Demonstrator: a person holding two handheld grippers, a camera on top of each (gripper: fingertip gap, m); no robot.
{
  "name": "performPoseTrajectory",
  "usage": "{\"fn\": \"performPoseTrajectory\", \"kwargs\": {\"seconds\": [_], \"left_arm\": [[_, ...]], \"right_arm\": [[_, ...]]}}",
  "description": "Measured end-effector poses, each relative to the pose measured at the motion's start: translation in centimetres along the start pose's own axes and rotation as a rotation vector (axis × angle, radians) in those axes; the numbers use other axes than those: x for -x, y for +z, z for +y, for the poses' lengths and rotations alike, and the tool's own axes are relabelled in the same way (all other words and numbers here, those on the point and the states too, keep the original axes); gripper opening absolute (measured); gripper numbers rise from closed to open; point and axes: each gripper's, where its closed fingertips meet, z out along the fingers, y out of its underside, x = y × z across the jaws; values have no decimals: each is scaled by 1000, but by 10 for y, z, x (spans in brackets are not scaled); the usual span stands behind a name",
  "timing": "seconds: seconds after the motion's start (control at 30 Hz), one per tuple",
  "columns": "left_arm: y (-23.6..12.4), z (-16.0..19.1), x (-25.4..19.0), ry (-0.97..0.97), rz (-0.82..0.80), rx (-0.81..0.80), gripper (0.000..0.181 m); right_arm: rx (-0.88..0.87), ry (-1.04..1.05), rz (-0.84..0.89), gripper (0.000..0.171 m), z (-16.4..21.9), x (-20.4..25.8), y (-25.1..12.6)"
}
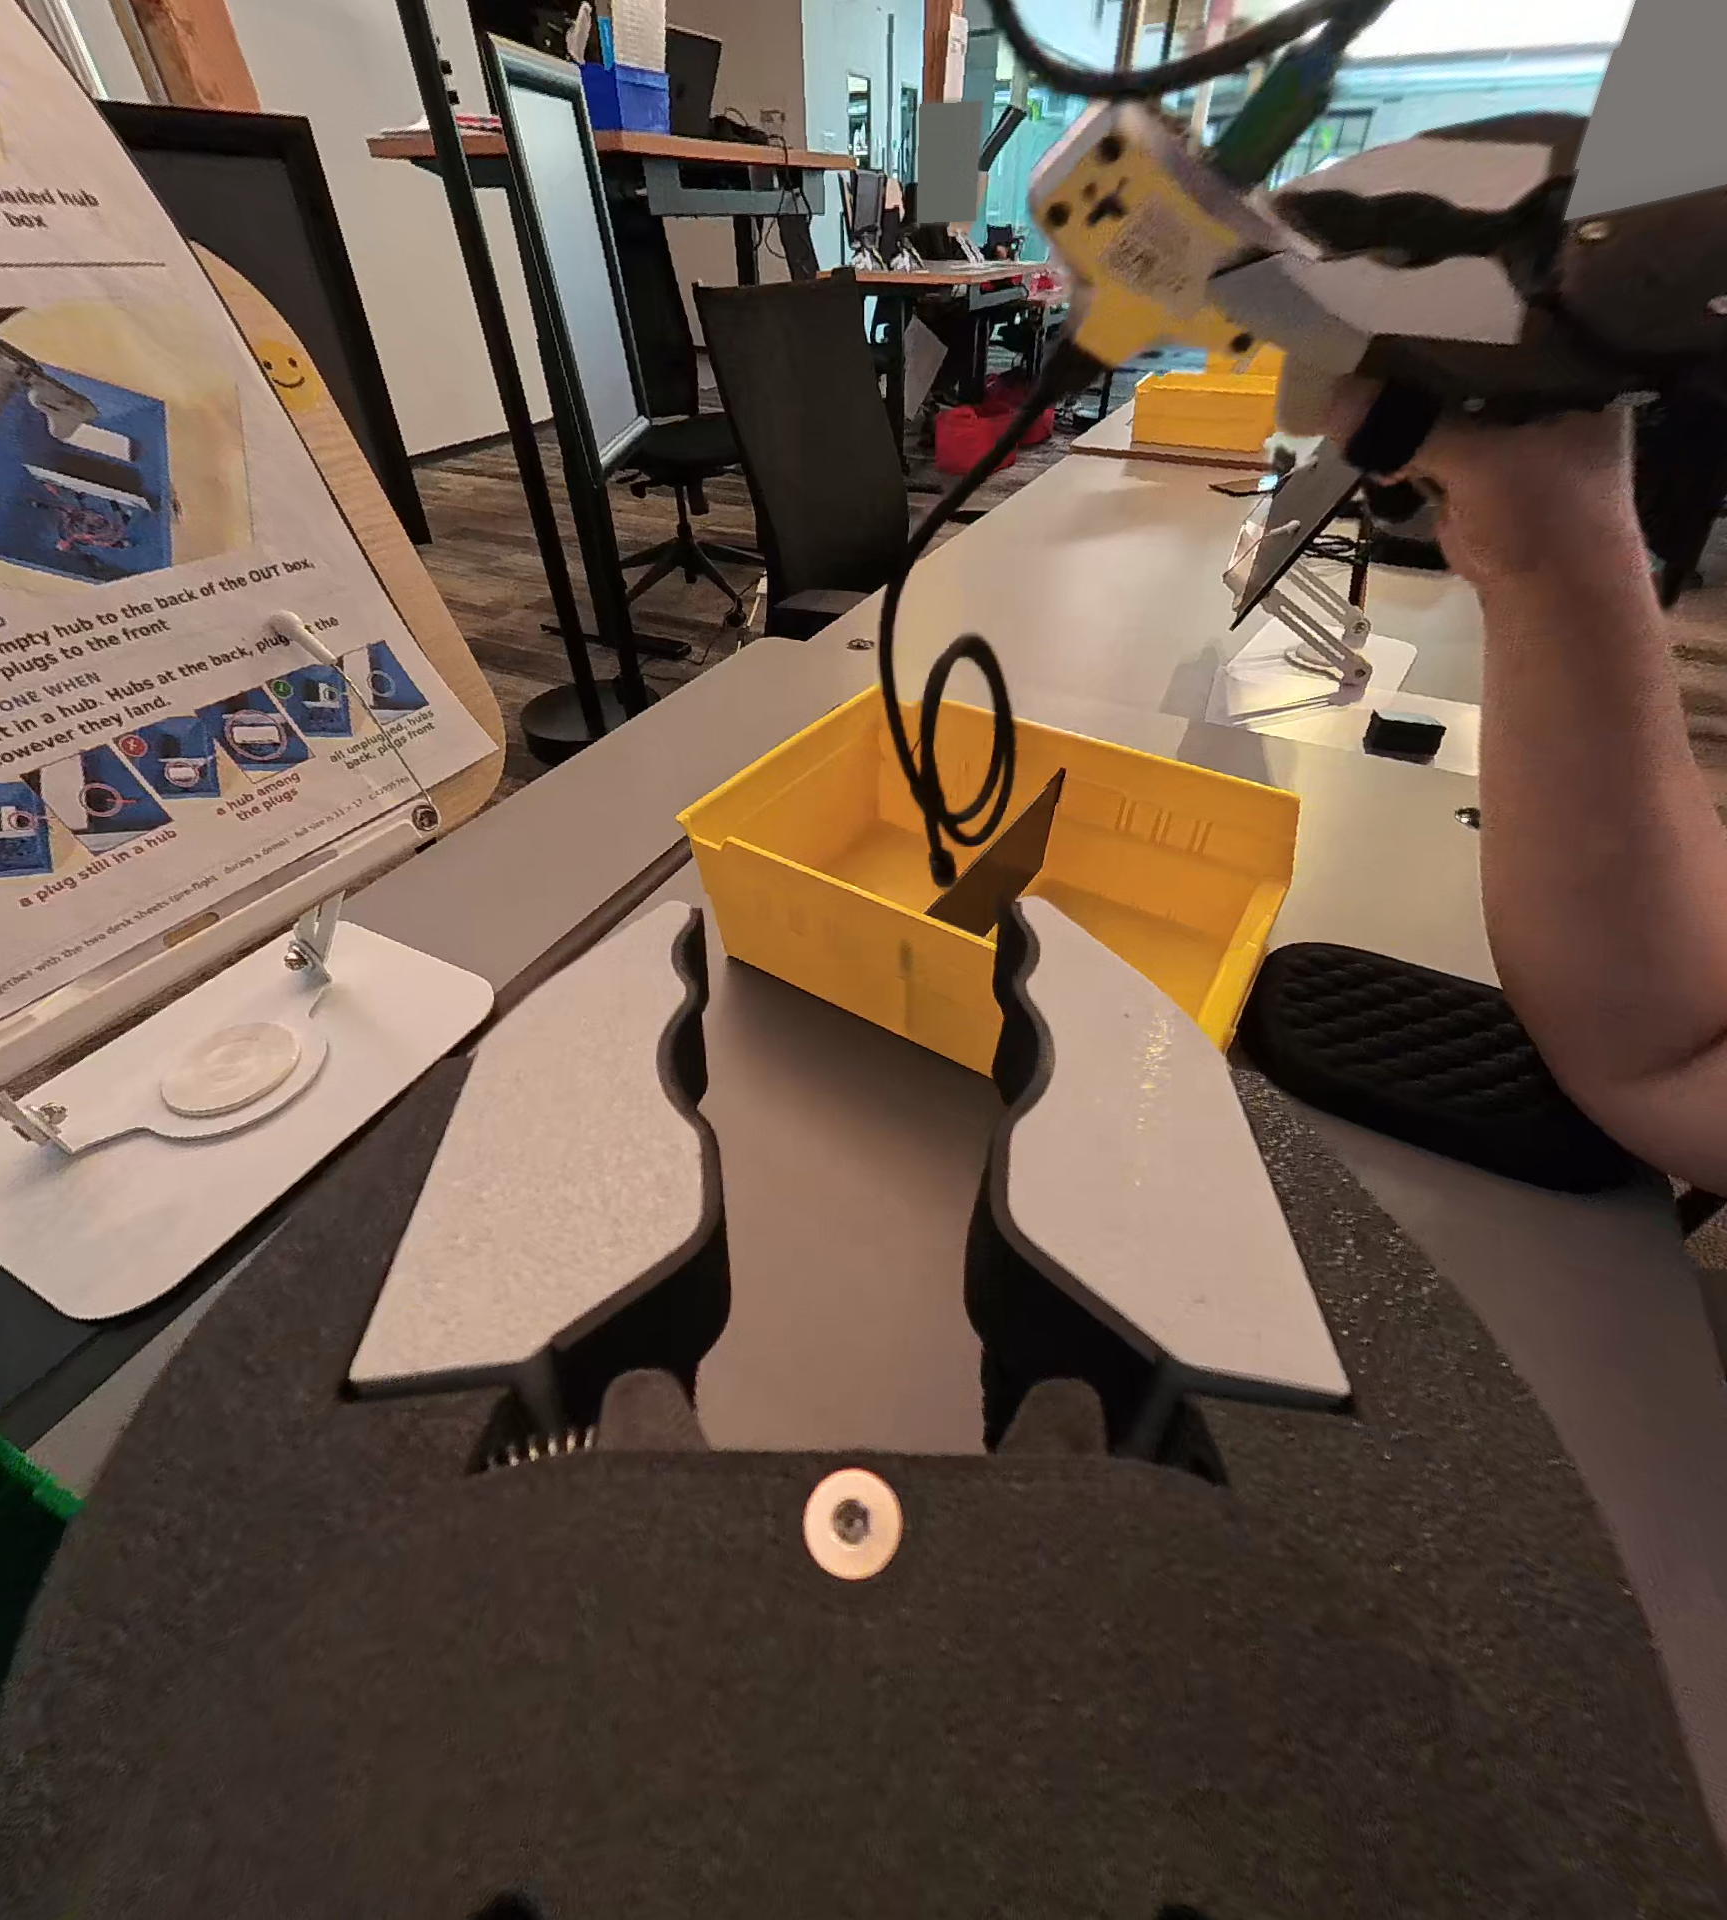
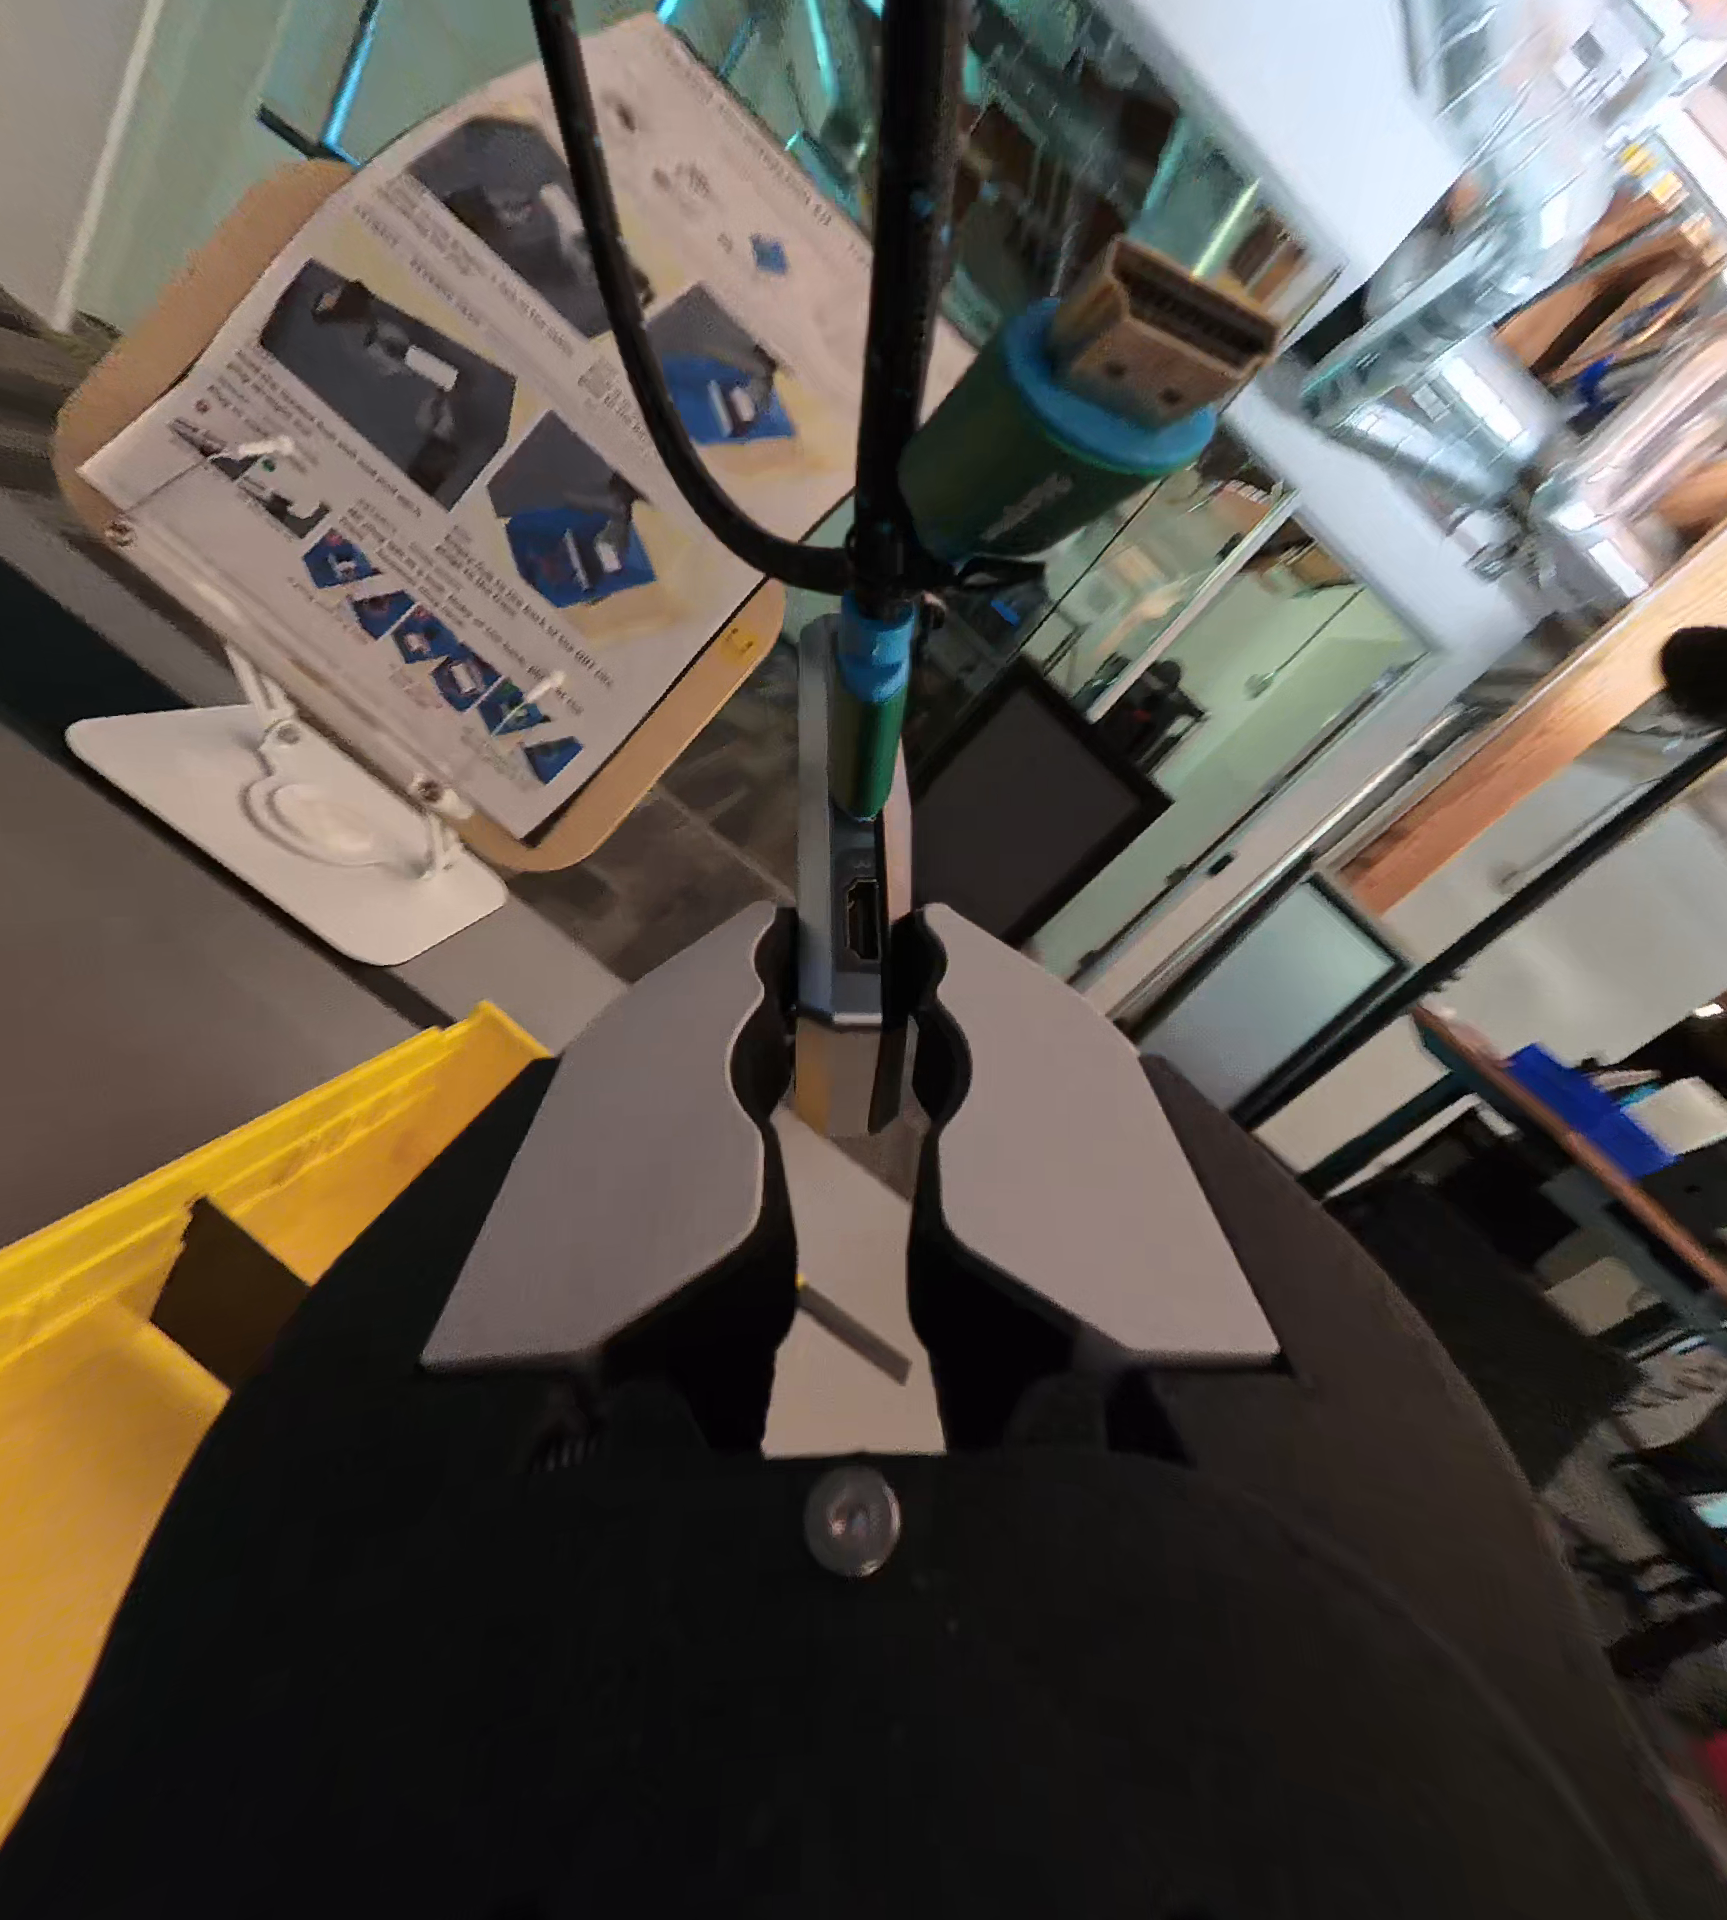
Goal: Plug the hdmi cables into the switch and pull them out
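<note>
The left tongs [image 1: 848,997] stand apart and grip nothing, held low over the grey table [image 1: 1098,582] just in front of a yellow bin [image 1: 952,914]. A black divider [image 1: 1004,862] stands upright inside that bin, splitting it into two compartments. The right tongs [image 1: 1285,281], seen in the left wrist view raised above and beyond the bin, are clamped on the switch [image 1: 1139,244], whose underside is yellow and carries a label. A thin black lead [image 1: 900,582] hangs from the switch and its looped end dangles into the bin beside the divider. In the right wrist view the right tongs [image 2: 848,977] grip the switch [image 2: 843,935] edge-on; one port [image 2: 861,920] faces the camera unoccupied. One green HDMI plug with a blue collar [image 2: 869,717] is seated in the switch farther out. A second green plug [image 2: 1067,447] hangs free near it, its gold connector exposed. Black cables [image 2: 620,312] run upward out of view. An instruction sheet on a white stand [image 1: 111,520] sits on the table to the left.
</note>
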Motion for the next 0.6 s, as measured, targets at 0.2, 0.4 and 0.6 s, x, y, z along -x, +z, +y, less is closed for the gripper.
{"fn": "performPoseTrajectory", "kwargs": {"seconds": [0.2,0.4,0.6], "left_arm": [[3,5,1,2,-3,24,53],[7,11,1,3,-2,47,53],[11,15,1,11,-7,68,53]], "right_arm": [[61,388,-219,21,53,13,37],[216,789,-412,20,109,33,56],[517,897,-495,20,162,72,65]]}}
